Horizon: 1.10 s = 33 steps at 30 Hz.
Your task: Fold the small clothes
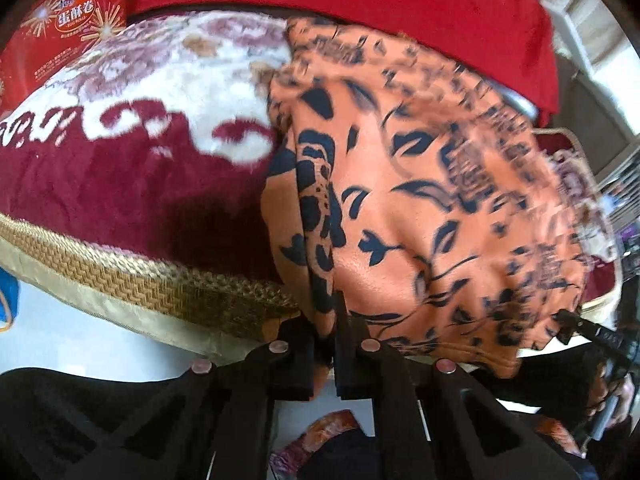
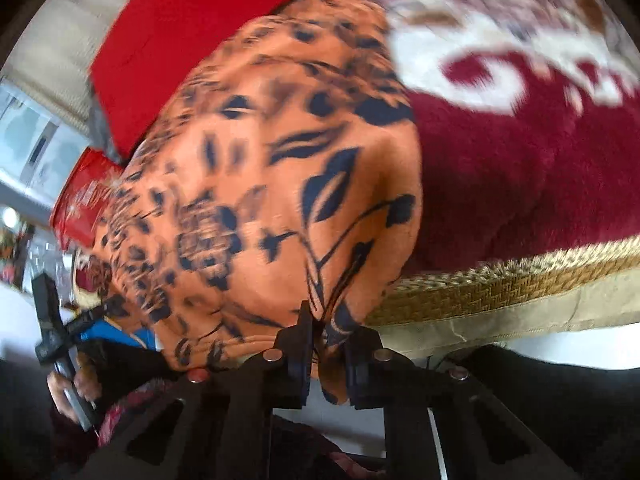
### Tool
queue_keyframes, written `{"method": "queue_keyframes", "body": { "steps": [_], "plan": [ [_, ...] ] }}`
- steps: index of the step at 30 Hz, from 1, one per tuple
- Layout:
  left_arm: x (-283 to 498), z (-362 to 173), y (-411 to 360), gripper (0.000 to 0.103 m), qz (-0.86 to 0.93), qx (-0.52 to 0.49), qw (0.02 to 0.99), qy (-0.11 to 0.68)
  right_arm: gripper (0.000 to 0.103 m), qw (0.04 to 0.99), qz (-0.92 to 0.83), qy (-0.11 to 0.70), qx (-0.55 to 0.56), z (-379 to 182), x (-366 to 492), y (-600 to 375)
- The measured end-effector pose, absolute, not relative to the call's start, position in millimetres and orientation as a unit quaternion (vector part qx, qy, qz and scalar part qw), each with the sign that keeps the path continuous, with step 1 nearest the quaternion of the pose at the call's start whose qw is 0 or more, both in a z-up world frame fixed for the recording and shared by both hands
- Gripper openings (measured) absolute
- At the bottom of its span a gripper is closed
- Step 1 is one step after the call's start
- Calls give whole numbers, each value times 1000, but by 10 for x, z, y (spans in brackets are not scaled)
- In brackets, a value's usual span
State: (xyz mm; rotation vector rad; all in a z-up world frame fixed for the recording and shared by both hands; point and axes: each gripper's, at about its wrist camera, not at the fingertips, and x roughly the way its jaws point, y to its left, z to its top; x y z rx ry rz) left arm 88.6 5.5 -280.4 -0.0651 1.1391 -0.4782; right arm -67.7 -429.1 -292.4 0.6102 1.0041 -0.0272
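Plush maroon-and-cream blanket as work surface, woven gold trim along near edge; red cloth bunched at far side; red snack bag at far left corner in left view.

Orange garment with black floral print spread on blanket, reaching from red cloth down to and over near trim; near hem hanging just past bed edge; long axis judged roughly near-to-far, away from holder; which end is collar or waist not clear, print blurred.

Left gripper closed tight on a pinch of garment's near-left edge, cloth bunched between fingers; right gripper likewise clamped on near-right edge, fold of orange cloth hanging down through jaws; each gripper visible in the other's view at opposite near corners, well apart, hem stretched between.

Step in hand, as judged: both near corners gripped, garment held taut at hem, ready for a lengthwise fold; task early to midway, no clean fold layers clearly seen, though a doubled strip at left side may be a turned-in edge.

Next move calls for: lifting both corners together, carrying near hem up and over toward far edge, keeping corners level and apart so cloth lands flat; release only once edges meet; risk of plush blanket dragging lower layer.
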Motion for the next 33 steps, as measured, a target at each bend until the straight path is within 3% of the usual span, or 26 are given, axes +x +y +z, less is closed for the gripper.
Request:
{"method": "queue_keyframes", "body": {
  "steps": [12, 16, 27, 28, 30, 31, 33],
  "plan": [
    [990, -1555, 171, 7, -309, -29, 843, 439, 12, 889, 121, 292, 333, -1485, -813, -4365],
    [1196, -1499, 104, 7, -292, -29, 852, 435, 12, 888, 77, 314, 328, -1461, -600, -4493],
    [1077, -2106, 139, 7, -266, -17, 830, 489, 16, 821, 8, 433, 373, -2441, -605, -4719],
    [1064, -2154, 154, 7, -264, -18, 829, 493, 24, 810, 0, 449, 378, -2538, -619, -4702],
    [1053, -2215, 179, 7, -261, -22, 827, 498, 48, 811, -23, 462, 359, -2622, -684, -4652],
    [1051, -2236, 186, 7, -259, -22, 827, 499, 74, 817, -42, 464, 341, -2670, -724, -4633],
    [1043, -2269, 189, 7, -253, -14, 829, 499, 80, 822, -49, 455, 340, -2745, -781, -4653]
  ]
}}
